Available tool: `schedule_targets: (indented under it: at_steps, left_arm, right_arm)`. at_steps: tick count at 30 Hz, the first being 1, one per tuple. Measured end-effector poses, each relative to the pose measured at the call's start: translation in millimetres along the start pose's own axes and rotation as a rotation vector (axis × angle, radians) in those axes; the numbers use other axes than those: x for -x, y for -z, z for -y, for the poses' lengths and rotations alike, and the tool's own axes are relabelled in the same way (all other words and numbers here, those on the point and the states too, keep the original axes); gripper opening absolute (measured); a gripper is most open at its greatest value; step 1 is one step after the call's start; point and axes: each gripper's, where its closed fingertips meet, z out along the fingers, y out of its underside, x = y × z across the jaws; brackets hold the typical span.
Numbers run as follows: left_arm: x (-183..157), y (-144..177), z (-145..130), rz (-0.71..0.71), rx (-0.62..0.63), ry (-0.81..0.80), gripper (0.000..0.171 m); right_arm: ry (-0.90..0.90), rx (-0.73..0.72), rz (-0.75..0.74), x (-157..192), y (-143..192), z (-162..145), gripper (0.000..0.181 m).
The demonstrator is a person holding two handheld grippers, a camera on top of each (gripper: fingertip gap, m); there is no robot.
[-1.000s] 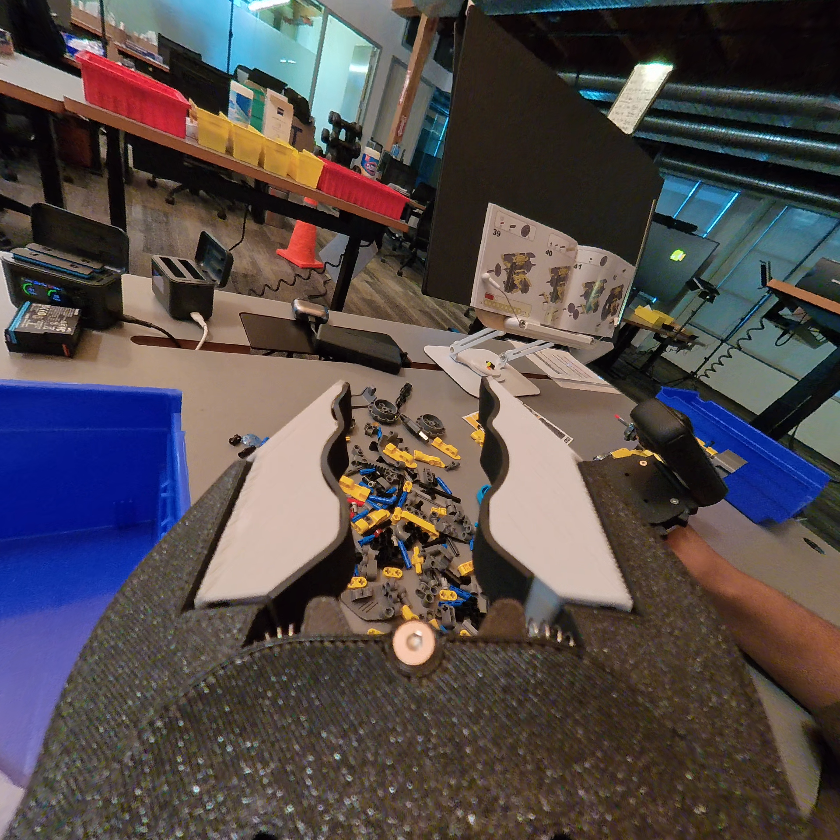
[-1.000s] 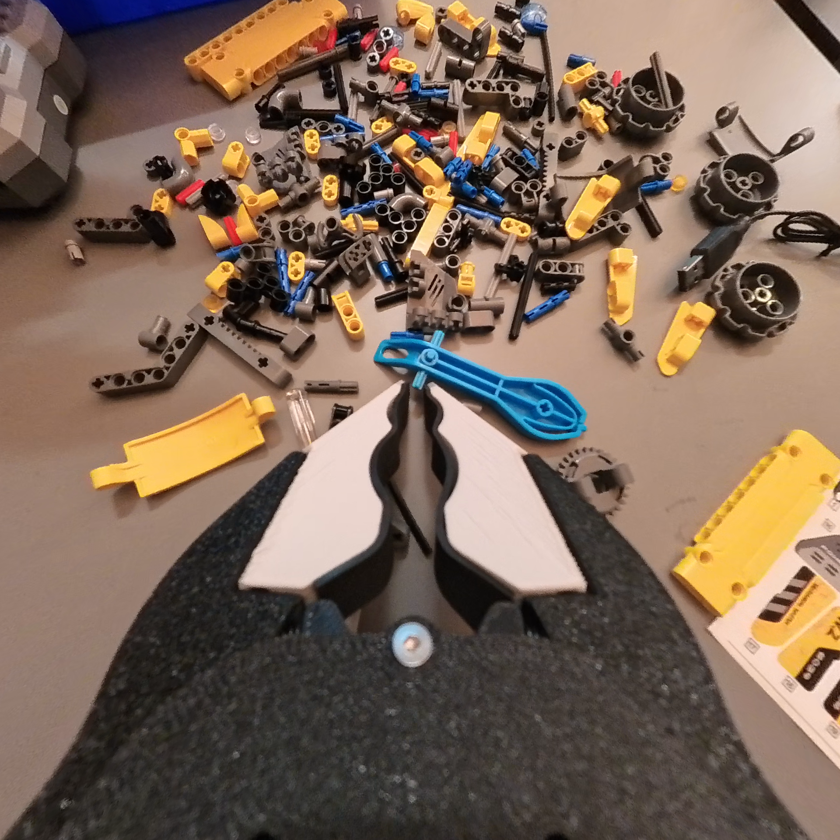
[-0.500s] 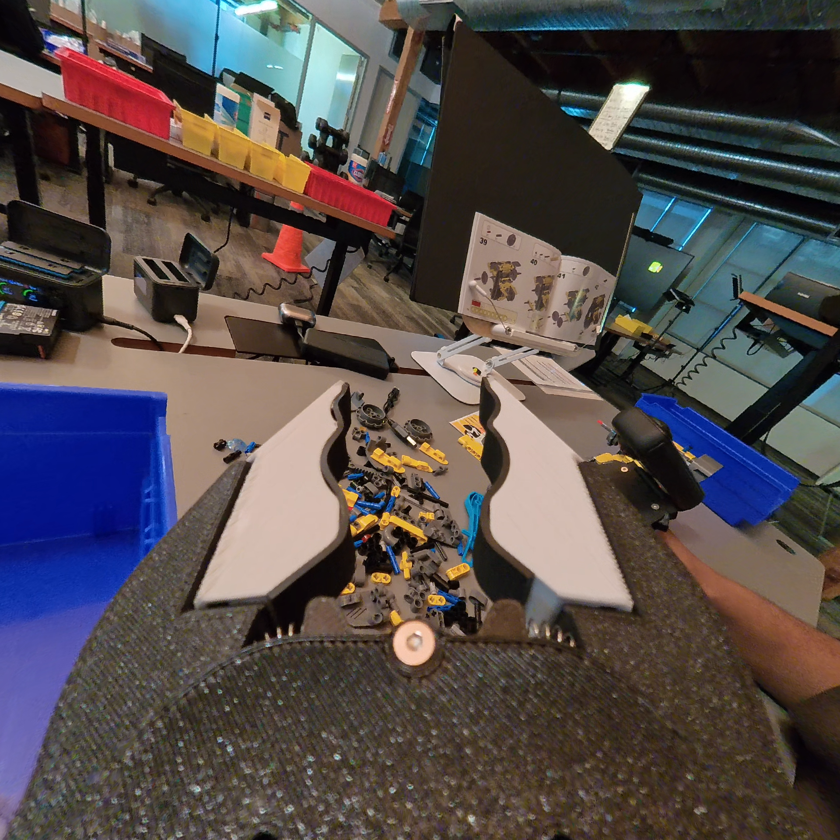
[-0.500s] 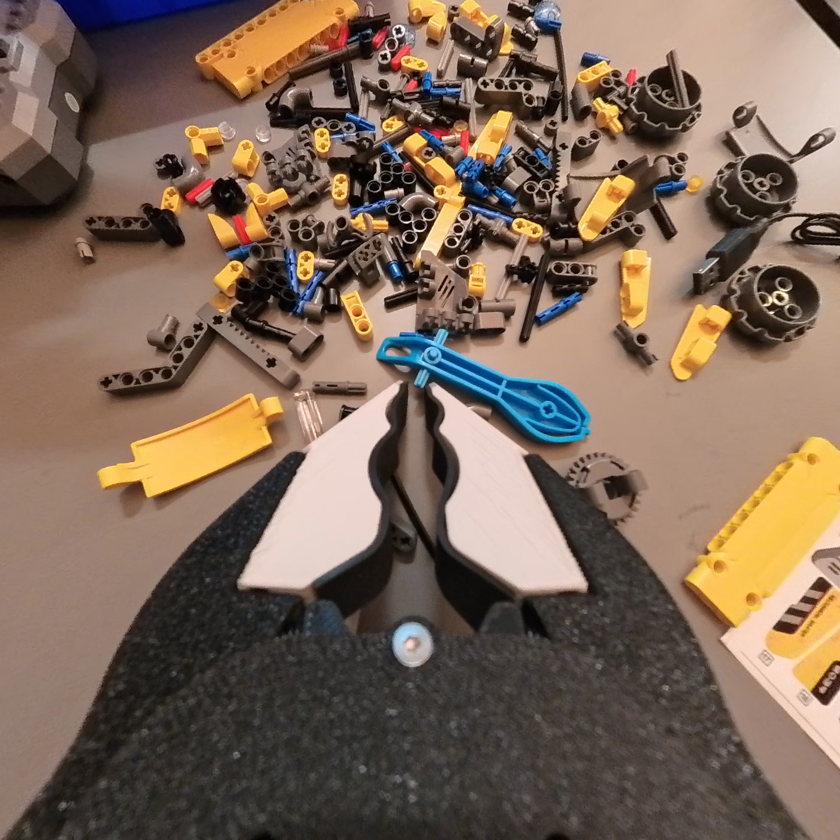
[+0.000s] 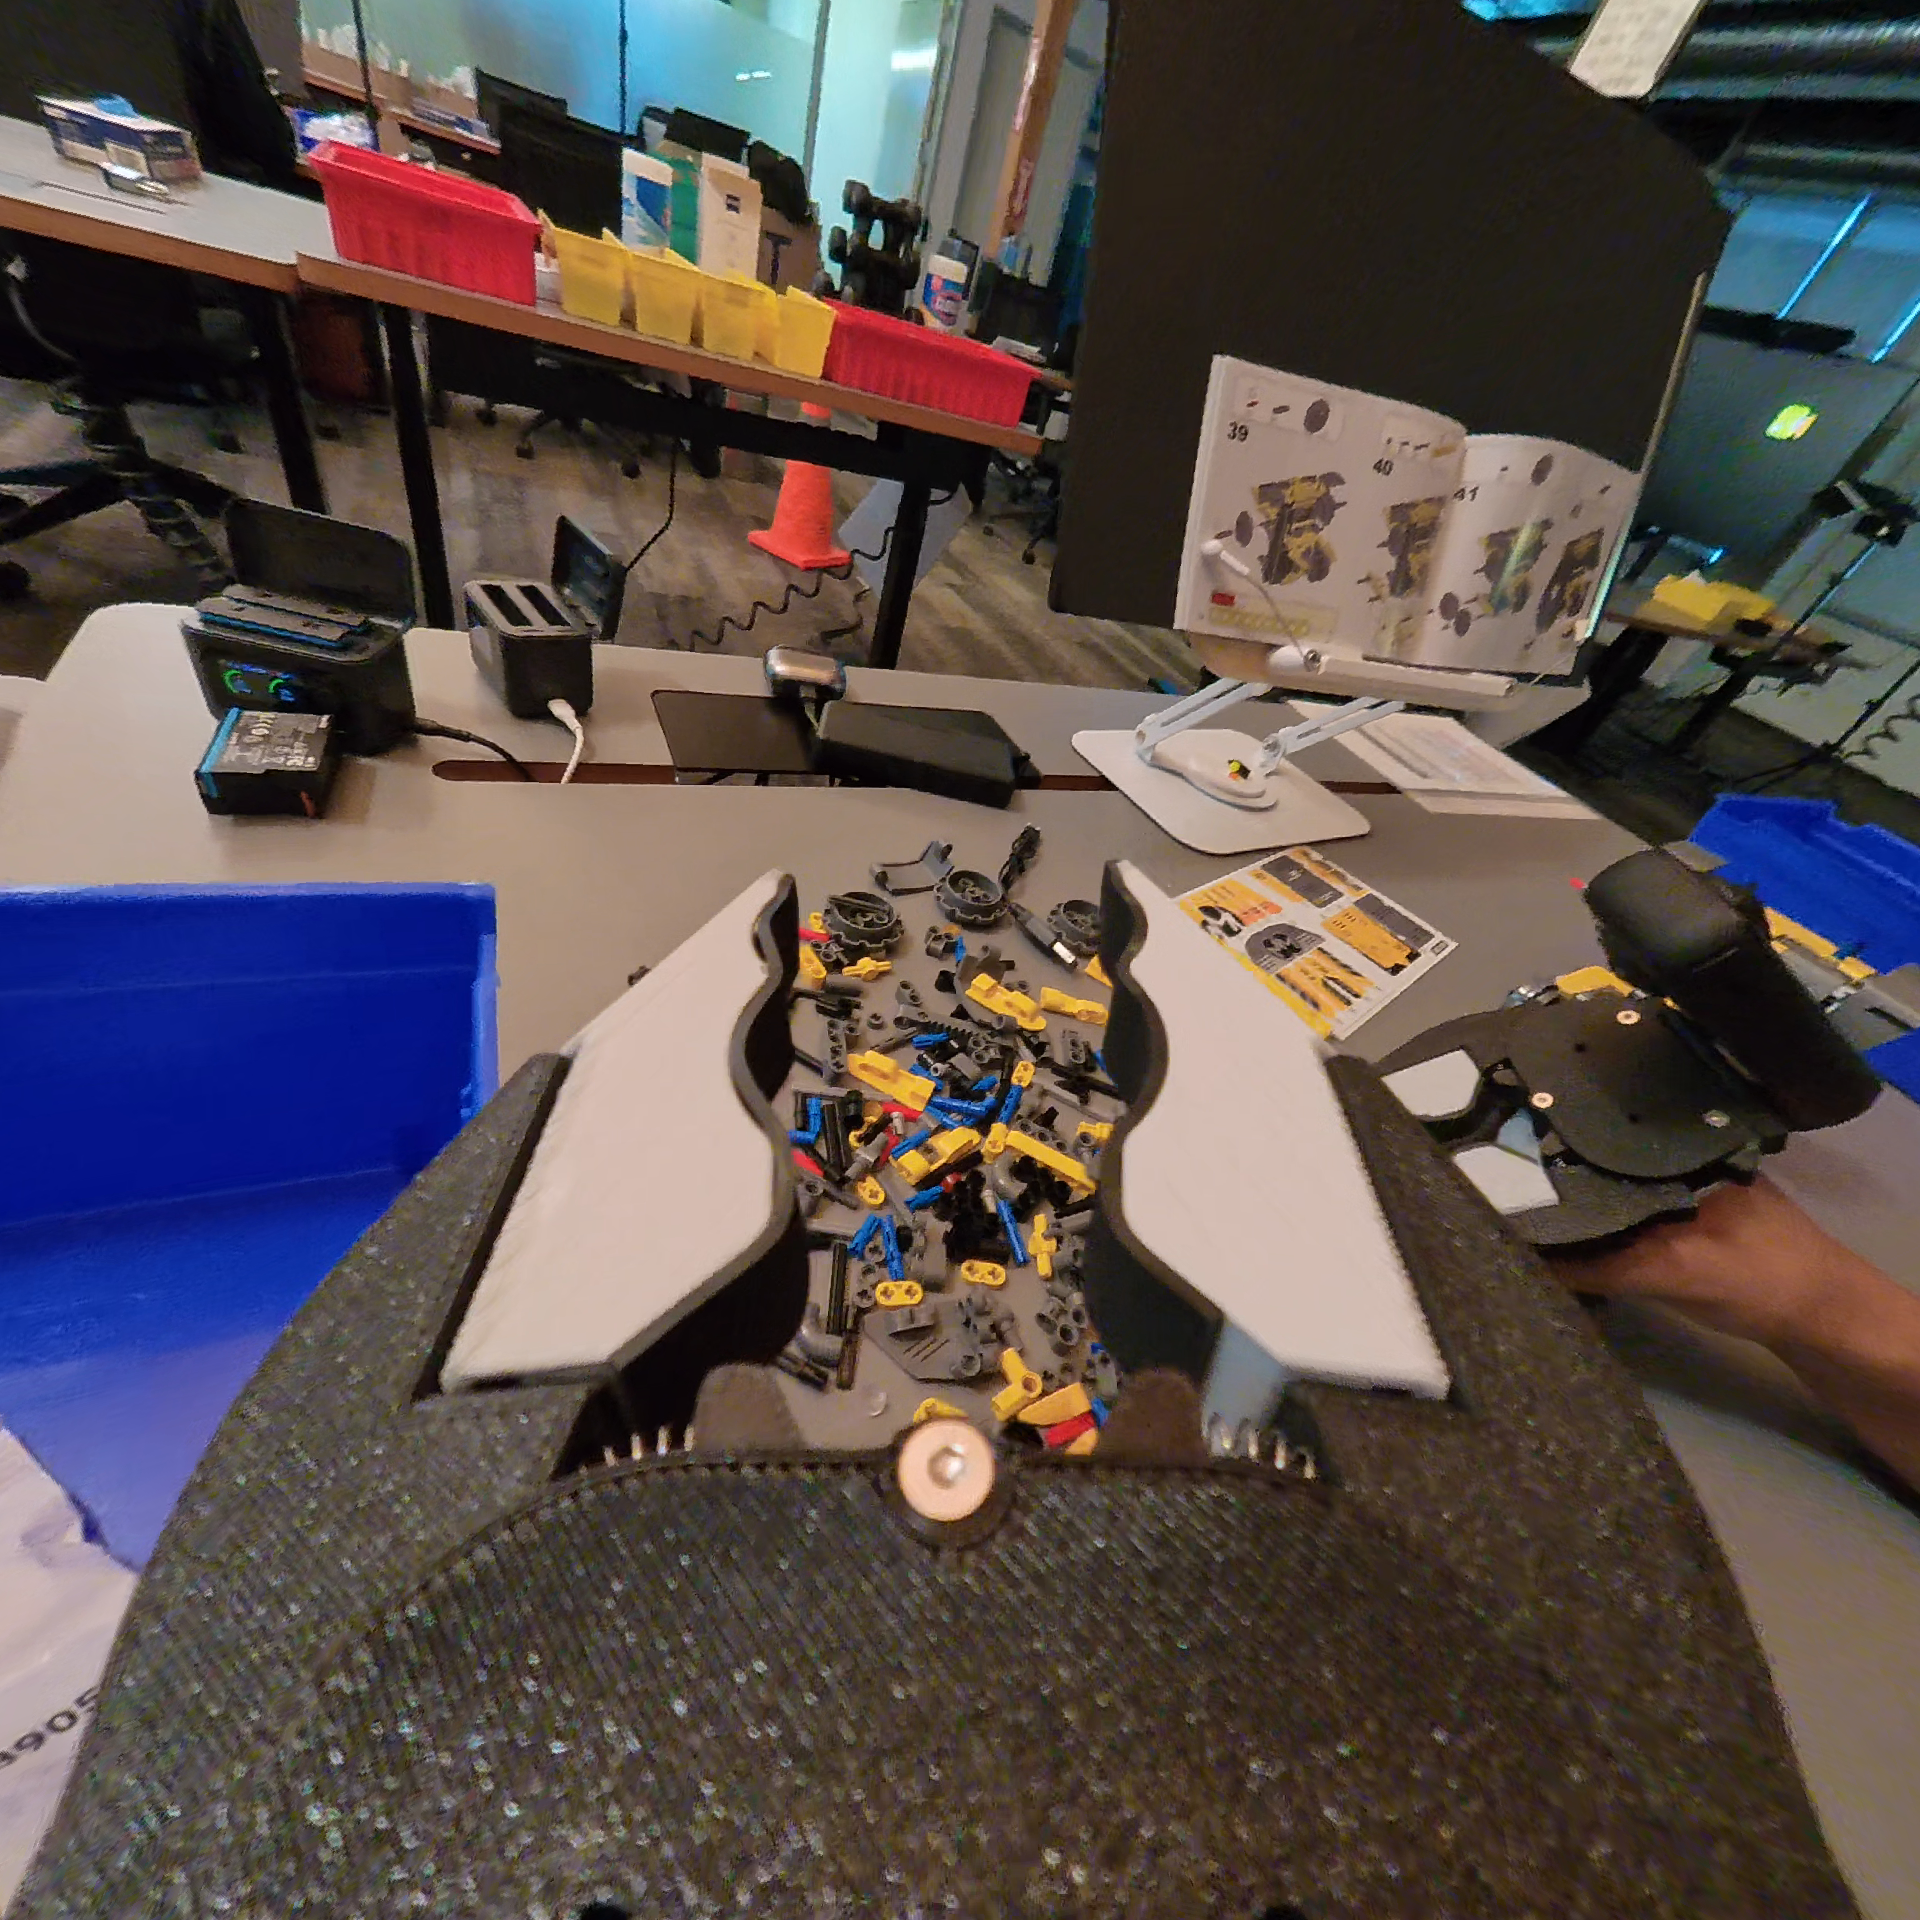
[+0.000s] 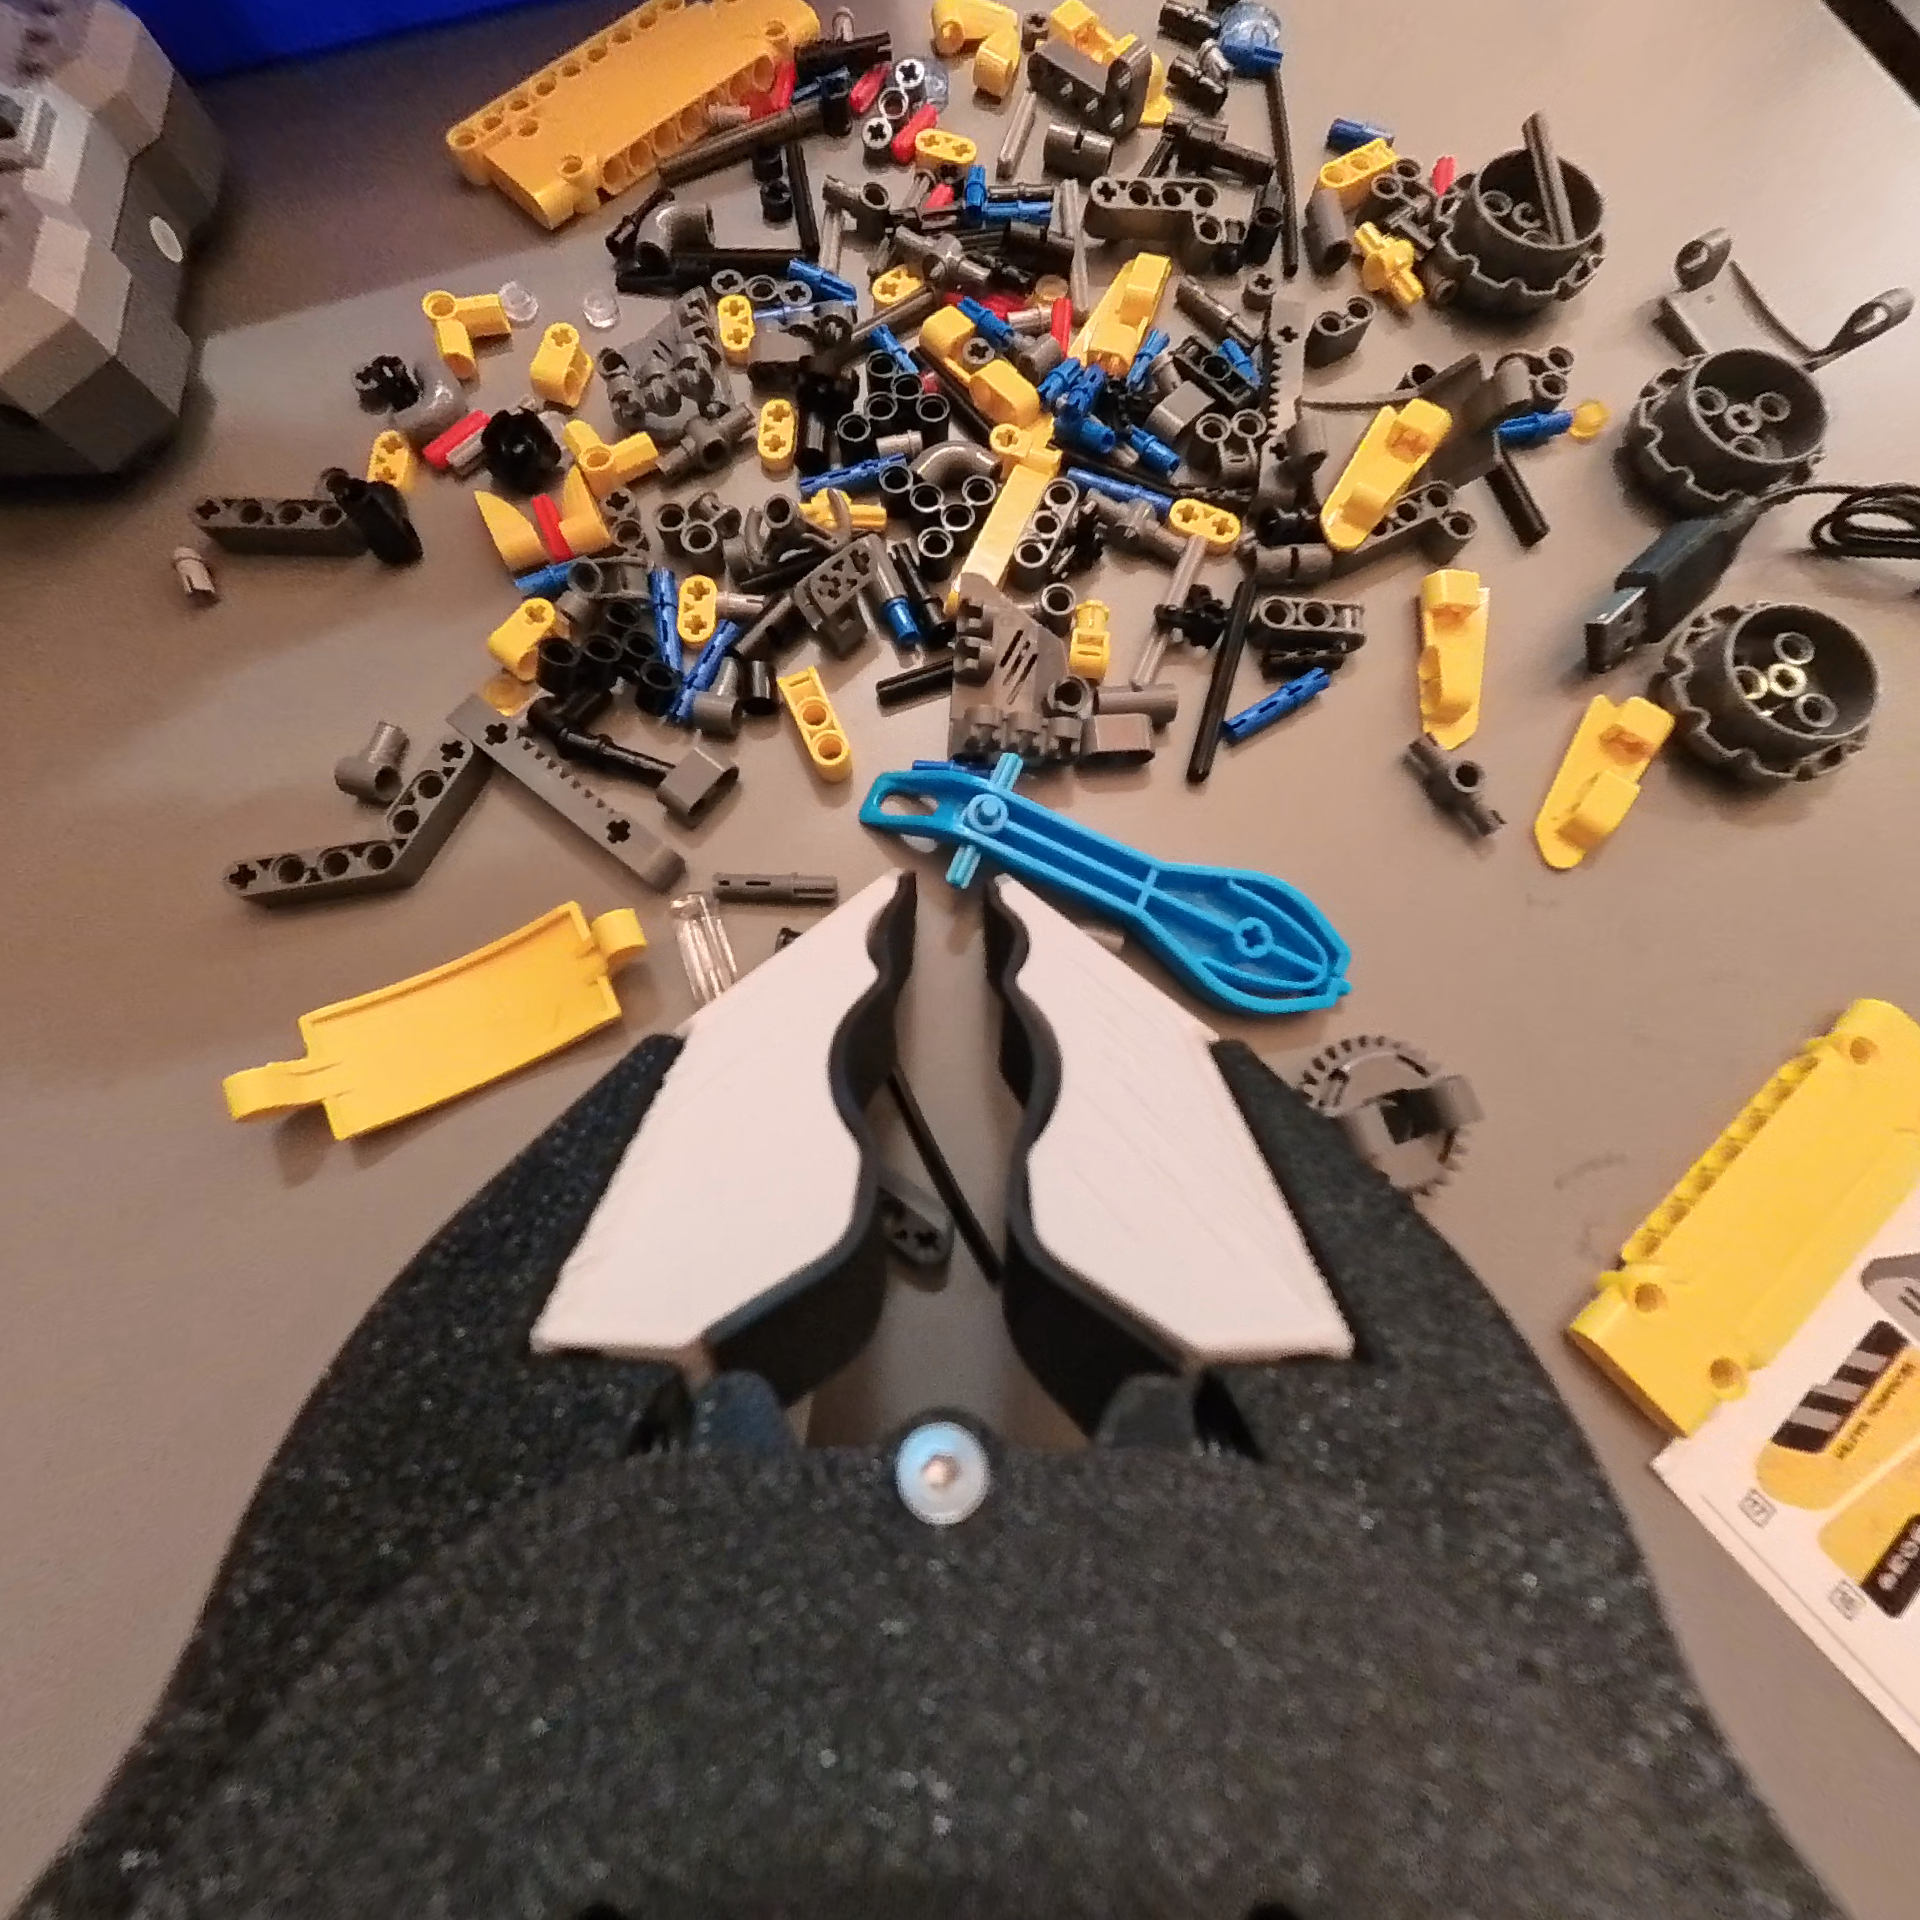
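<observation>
A pile of small yellow, black, grey and blue building parts (image 6: 935, 468) lies on the grey table (image 6: 125, 810). My right gripper (image 6: 948, 885) hovers low at the pile's near edge, its jaws almost shut with a narrow gap. Its tips are just short of a blue plastic tool (image 6: 1122, 894). A thin black axle (image 6: 940, 1153) shows in the gap; I cannot tell if it is gripped. My left gripper (image 5: 948, 883) is open and empty above the same pile (image 5: 956, 1132). The right gripper (image 5: 1507, 1122), held by a hand, also shows in the left wrist view.
A blue bin (image 5: 208, 1091) stands left and another (image 5: 1808, 862) far right. An instruction booklet on a stand (image 5: 1382, 520), chargers (image 5: 301, 665) and a sticker sheet (image 5: 1314, 935) sit behind. A yellow curved panel (image 6: 447, 1029), grey gear (image 6: 1382, 1101), yellow beam (image 6: 1766, 1216) and wheels (image 6: 1766, 691) lie around. There is about 25 centimetres between the tips of the two grippers.
My left gripper has swung so the right gripper shows closer at its right. My right gripper has drifted slightly and its jaws have parted a little.
</observation>
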Motion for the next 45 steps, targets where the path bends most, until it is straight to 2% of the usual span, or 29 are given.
schedule_targets:
  at_steps: [15, 23, 30, 45]
  left_arm:
    - [1.3, -11.8, -18.2, 0.069, 0.114, -0.104, 0.056]
    - [-2.4, -15.5, -20.6, 0.059, 0.122, -0.107, 0.057]
    - [-1.7, -18.0, -24.5, 0.058, 0.136, -0.106, 0.057]
    - [6.3, -11.8, -20.1, 0.069, 0.108, -0.075, 0.057]
  right_arm:
    - [0.043, 0.005, -0.052, -4.4, 2.1, 1.6, 0.014]
    - [0.064, 0.011, -0.075, -5.5, 1.8, 1.5, 0.013]
    - [0.041, 0.012, -0.074, -10.6, 3.2, -1.7, 0.006]
    - [-0.018, -0.026, 0.002, -5.1, 4.2, 1.7, 0.000]
